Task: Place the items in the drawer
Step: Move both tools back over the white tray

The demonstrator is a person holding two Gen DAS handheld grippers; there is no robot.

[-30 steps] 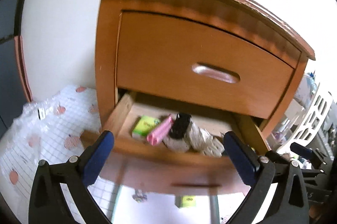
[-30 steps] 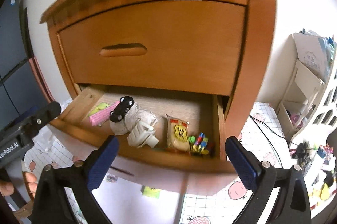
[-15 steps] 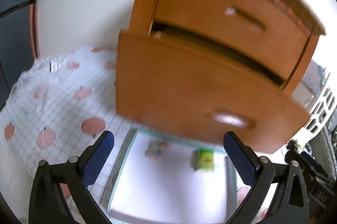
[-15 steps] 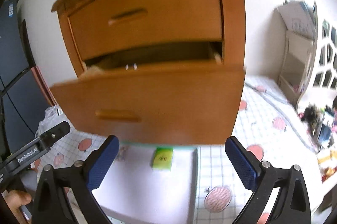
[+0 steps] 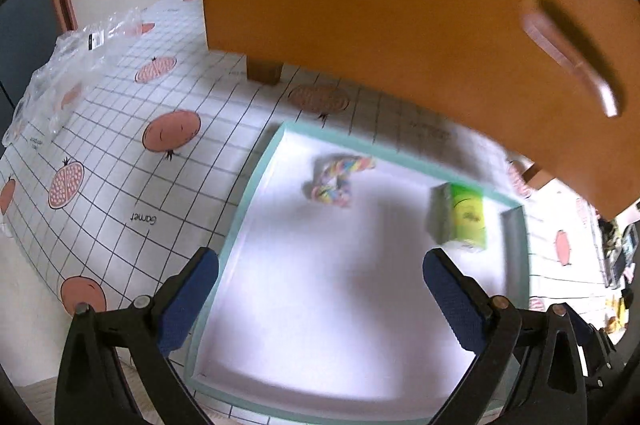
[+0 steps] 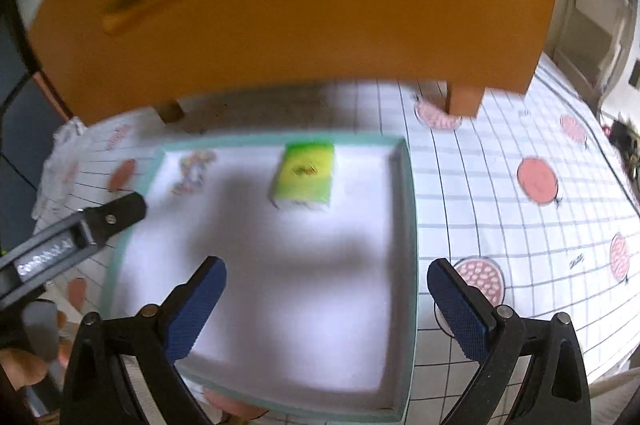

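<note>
White grid-print cloth w/ pink fruit motifs [image 5: 120, 161] covers the desk; on it sits a shallow white tray w/ mint-green rim [image 5: 256, 181], right under the front of an orange-brown wooden drawer cabinet [image 5: 380, 5]. Both views blurred by motion.

Left tongs [image 5: 320, 299]: jaws spread wide, nothing between the blue pads. Right tongs [image 6: 326, 301]: same, wide apart & empty. Both hover over the near part of the tray.

Left to do, by my read: two items lie in the tray, so not yet stowed. A green-and-yellow small box [image 6: 304, 175] sits near the tray's far edge, toward the right side. A multicoloured twisted rope toy [image 5: 340, 179] lies near the far-left corner, well apart from the box. Drawer interior isn't visible from here, so can't tell how much is inside already.

Likely next: a pick from the tray. Box is roughly ahead of the right tongs, rope toy ahead of the left.
</note>
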